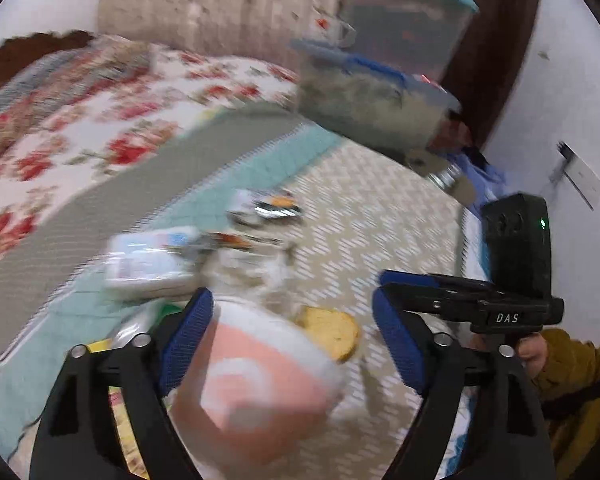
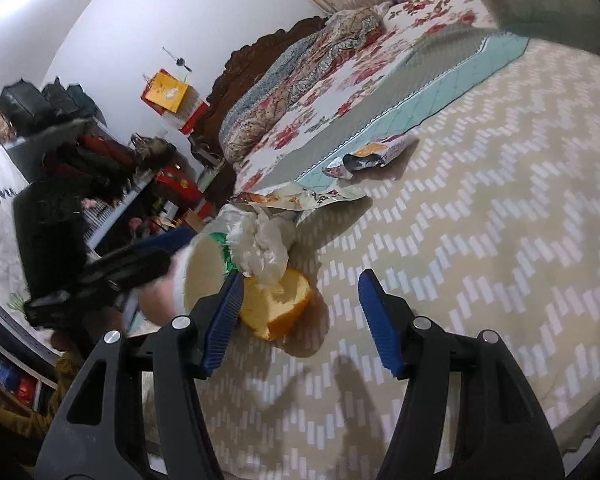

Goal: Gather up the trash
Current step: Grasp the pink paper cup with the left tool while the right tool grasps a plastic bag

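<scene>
Two sets of blue-padded fingers work over a patterned beige mat (image 2: 480,184) spread on a bed. The left fingers (image 1: 296,340) stand wide apart with a pink-and-white paper cup (image 1: 256,376) between them; the cup leans against the left-hand pad, while the other pad is clear of it, so nothing is clamped. The cup is blurred in the left wrist view. In the right wrist view the same cup (image 2: 198,276) shows its pale inside, lying tilted, with the left fingers at its far side.

The right fingers (image 2: 300,320) are parted about halfway and hold nothing; only bare mat lies between them. Just beside the right gripper's left-hand pad sits a piece of orange peel (image 2: 278,304), resting on the mat and touching the cup's rim side. In the left wrist view the peel (image 1: 336,332) lies just past the cup, between the two pads.

Behind the cup and peel is a crumpled white tissue (image 2: 262,248), close against both. Beyond it lies a flattened snack wrapper (image 2: 300,200), and farther off a second, silvery wrapper (image 2: 372,154) near the mat's teal border (image 2: 428,96). A white plastic packet (image 1: 152,260) lies to the left of the pile in the left wrist view, blurred.

Past the mat the bed carries a floral quilt (image 2: 340,64). Stacked plastic storage boxes (image 1: 384,60) with blue lids stand at the far side. A hand (image 1: 534,350) in a mustard sleeve holds the right gripper.
</scene>
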`<state>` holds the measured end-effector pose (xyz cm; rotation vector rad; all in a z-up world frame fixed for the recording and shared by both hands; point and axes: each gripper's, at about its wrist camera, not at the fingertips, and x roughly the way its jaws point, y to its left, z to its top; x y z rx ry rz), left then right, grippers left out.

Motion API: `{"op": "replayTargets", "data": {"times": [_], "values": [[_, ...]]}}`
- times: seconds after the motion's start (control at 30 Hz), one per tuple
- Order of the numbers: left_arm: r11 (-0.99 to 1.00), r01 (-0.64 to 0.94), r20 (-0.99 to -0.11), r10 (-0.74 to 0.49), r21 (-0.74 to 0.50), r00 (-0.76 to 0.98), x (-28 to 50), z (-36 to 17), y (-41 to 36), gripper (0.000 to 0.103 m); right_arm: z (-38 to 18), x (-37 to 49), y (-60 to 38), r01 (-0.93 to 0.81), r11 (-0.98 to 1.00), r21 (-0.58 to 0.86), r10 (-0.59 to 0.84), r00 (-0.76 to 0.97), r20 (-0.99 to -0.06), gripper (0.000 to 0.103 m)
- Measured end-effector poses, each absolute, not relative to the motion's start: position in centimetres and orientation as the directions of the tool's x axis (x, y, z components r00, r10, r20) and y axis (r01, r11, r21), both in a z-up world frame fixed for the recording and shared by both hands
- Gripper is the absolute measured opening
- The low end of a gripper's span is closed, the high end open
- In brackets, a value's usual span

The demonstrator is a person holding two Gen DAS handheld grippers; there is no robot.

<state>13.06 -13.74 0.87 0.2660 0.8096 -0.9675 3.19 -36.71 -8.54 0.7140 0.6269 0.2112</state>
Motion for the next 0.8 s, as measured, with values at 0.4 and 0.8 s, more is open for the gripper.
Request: {"op": "replayTargets", "data": {"times": [0.4, 0.8], "values": [[0.619, 0.783, -0.729, -0.561, -0.055, 0.392, 10.3, 0.9, -10.1, 0.094, -5.1, 10.3, -34.3, -0.078, 0.841, 0.535, 0.405, 0.746, -0.529, 0.077], [0.612, 0.790, -0.755, -0.530, -0.026, 0.386, 9.2, -2.5, -12.3, 0.039, -6.1, 12.8, -30.9, -0.134, 0.867, 0.481, 0.435, 0.674, -0.597, 0.023]]}}
